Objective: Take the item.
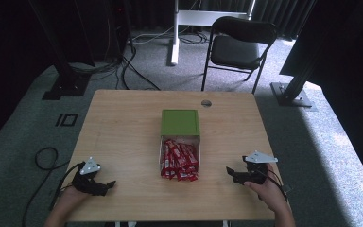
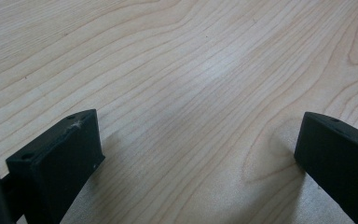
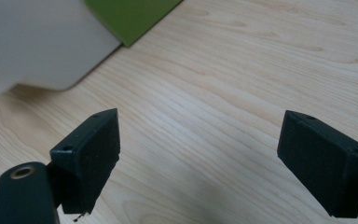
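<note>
Wood-grain counter (image 1: 123,127) carries a clear box (image 1: 180,152) at its middle, its long axis running from the person's side toward the far edge. A green lid (image 1: 180,122) covers the box's far half, while the near half lies open and shows a heap of red packets (image 1: 178,161) that reaches the near end and spills a little past it; most packets lie lengthwise along the box. The left gripper (image 1: 105,186) rests near the counter's near left corner, held by a hand (image 1: 71,196), well apart from the box; in the left gripper view its fingers (image 2: 65,158) stand wide apart over bare wood with nothing between them. The right gripper (image 1: 231,172) sits near the near right edge in the other hand (image 1: 270,194), pointing leftward toward the box but not touching it. In the right gripper view its fingers (image 3: 91,154) are likewise spread with only counter between them, and a pale box wall and a green lid corner show at upper left. A folding chair (image 1: 238,45) stands beyond the counter.
</note>
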`<state>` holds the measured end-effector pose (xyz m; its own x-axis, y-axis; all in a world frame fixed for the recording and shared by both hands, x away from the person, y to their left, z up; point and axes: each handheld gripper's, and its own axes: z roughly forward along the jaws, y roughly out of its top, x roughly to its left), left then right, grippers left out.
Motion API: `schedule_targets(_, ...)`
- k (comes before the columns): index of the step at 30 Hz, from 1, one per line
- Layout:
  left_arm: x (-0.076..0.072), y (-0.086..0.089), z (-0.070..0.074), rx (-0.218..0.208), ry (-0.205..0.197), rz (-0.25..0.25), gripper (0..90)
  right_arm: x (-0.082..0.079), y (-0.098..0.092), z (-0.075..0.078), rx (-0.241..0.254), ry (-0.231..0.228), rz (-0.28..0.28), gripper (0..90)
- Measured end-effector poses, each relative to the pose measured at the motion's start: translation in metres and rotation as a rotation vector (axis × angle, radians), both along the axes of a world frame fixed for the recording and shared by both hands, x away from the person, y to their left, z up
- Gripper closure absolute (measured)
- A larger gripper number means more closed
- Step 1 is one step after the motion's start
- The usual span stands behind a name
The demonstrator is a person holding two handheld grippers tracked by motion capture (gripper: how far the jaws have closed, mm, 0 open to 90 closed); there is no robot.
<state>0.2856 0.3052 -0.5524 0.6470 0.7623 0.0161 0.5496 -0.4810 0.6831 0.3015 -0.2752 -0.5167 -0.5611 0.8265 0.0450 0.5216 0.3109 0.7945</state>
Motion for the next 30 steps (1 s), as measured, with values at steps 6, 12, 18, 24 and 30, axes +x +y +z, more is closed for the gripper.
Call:
schedule_targets(6,0.0,0.0,0.0,0.0,0.0,0.0,1.4,0.003,0.004,0.014,0.023,-0.023,0.0,13.0)
schedule_targets(12,0.0,0.0,0.0,-0.001,0.001,0.001,1.4,0.005,0.01,0.029,0.085,-0.046,0.004,13.0)
schedule_targets(18,0.0,0.0,0.0,-0.001,0.001,0.001,1.4,0.007,0.02,0.045,0.089,-0.082,0.026,13.0)
schedule_targets(24,0.0,0.0,0.0,0.0,0.0,0.0,1.4,0.01,0.036,0.055,0.108,-0.099,0.06,13.0)
schedule_targets(30,0.0,0.0,0.0,0.0,0.0,0.0,1.4,0.014,0.058,0.061,0.119,-0.106,0.114,13.0)
